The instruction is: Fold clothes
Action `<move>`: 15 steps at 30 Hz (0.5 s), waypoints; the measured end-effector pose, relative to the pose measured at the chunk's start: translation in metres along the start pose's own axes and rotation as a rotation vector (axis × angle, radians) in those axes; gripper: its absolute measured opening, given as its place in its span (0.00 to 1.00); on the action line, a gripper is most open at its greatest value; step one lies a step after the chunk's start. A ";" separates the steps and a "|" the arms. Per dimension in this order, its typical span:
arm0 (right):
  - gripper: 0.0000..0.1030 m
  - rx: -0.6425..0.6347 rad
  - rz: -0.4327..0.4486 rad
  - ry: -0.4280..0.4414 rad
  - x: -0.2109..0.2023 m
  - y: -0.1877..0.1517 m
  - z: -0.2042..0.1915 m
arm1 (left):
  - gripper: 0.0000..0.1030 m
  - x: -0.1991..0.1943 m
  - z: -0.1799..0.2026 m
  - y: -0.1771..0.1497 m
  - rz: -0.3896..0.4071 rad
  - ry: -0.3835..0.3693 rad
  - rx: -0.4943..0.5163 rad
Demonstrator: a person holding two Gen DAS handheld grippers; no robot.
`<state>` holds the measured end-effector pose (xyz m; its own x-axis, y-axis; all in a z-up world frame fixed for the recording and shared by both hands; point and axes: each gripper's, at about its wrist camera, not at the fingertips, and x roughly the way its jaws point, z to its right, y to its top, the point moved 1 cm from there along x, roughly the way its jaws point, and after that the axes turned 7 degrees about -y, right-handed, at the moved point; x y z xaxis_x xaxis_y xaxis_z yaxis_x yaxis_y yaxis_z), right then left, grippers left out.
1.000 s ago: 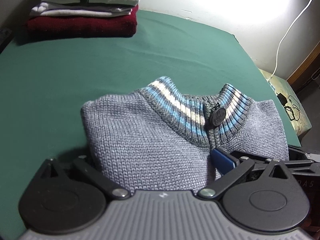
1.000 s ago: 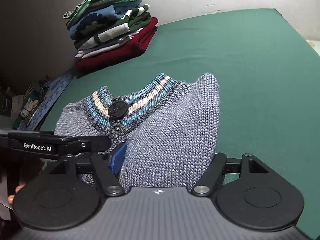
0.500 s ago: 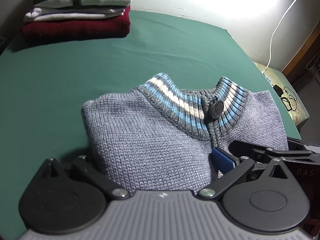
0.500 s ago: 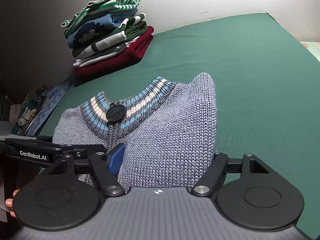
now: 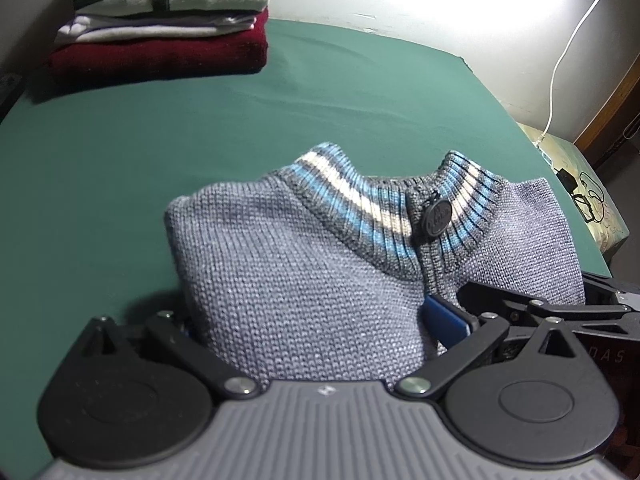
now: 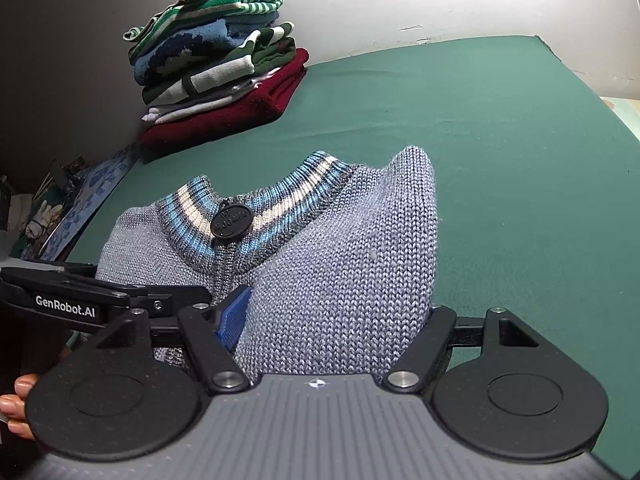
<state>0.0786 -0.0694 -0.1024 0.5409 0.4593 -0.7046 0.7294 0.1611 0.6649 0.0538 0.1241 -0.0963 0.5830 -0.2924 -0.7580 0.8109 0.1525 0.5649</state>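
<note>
Folded grey knit sweater [image 5: 304, 280] lies on the green bench [image 5: 120, 152], striped collar [image 5: 360, 208] and round zip pull [image 5: 438, 218] facing up. Left gripper [image 5: 316, 324] straddles the sweater's left part with its jaws spread wide; whether the pads press the knit, can't tell. Right gripper [image 6: 332, 320] does the same on the right part, jaws wide, blue pad [image 6: 232, 316] against the fabric (grip unclear). Stack of folded clothes [image 6: 216, 64] sits at the far corner, well apart. Fingers [image 6: 16, 404] visible at the right view's left edge.
</note>
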 end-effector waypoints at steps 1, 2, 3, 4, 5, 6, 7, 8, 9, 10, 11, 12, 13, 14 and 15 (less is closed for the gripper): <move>0.70 -0.001 0.002 0.000 0.000 0.000 0.000 | 0.99 0.000 0.000 0.000 -0.002 0.004 -0.003; 0.70 -0.002 0.004 0.001 0.000 -0.001 0.000 | 0.99 0.000 0.001 0.001 -0.003 0.008 -0.007; 0.70 -0.004 0.004 0.002 0.000 -0.001 0.001 | 0.99 0.001 0.001 0.001 -0.004 0.012 -0.010; 0.70 -0.005 0.004 0.004 0.000 -0.001 0.001 | 0.99 0.001 0.001 0.001 -0.005 0.015 -0.013; 0.70 -0.006 0.003 0.007 0.000 0.000 0.002 | 1.00 0.001 0.002 0.002 -0.006 0.018 -0.017; 0.70 -0.008 0.003 0.010 0.000 0.000 0.003 | 1.00 0.001 0.002 0.002 -0.007 0.022 -0.020; 0.70 -0.010 0.005 0.013 0.000 -0.001 0.003 | 1.00 0.001 0.002 0.002 -0.007 0.025 -0.023; 0.70 -0.011 0.006 0.015 0.000 -0.001 0.003 | 1.00 0.001 0.003 0.001 -0.007 0.029 -0.026; 0.70 -0.013 0.008 0.016 0.000 -0.002 0.004 | 1.00 0.001 0.003 0.001 -0.006 0.033 -0.029; 0.69 -0.013 0.009 0.016 0.000 -0.002 0.004 | 0.99 0.001 0.003 0.001 -0.006 0.038 -0.033; 0.69 -0.014 0.010 0.015 0.000 -0.002 0.004 | 0.99 0.001 0.004 0.001 -0.005 0.043 -0.036; 0.68 -0.014 0.012 0.014 -0.001 -0.002 0.003 | 0.99 0.001 0.004 0.000 -0.004 0.049 -0.039; 0.68 -0.013 0.014 0.013 -0.001 -0.003 0.003 | 0.99 0.000 0.005 0.000 -0.003 0.054 -0.041; 0.67 -0.012 0.016 0.011 -0.001 -0.003 0.003 | 0.99 0.000 0.005 -0.001 -0.003 0.058 -0.042; 0.67 -0.011 0.017 0.012 -0.001 -0.003 0.003 | 0.99 0.000 0.006 -0.001 -0.003 0.062 -0.044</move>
<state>0.0772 -0.0731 -0.1050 0.5477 0.4728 -0.6903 0.7155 0.1630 0.6793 0.0528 0.1182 -0.0945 0.5818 -0.2338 -0.7790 0.8130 0.1935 0.5491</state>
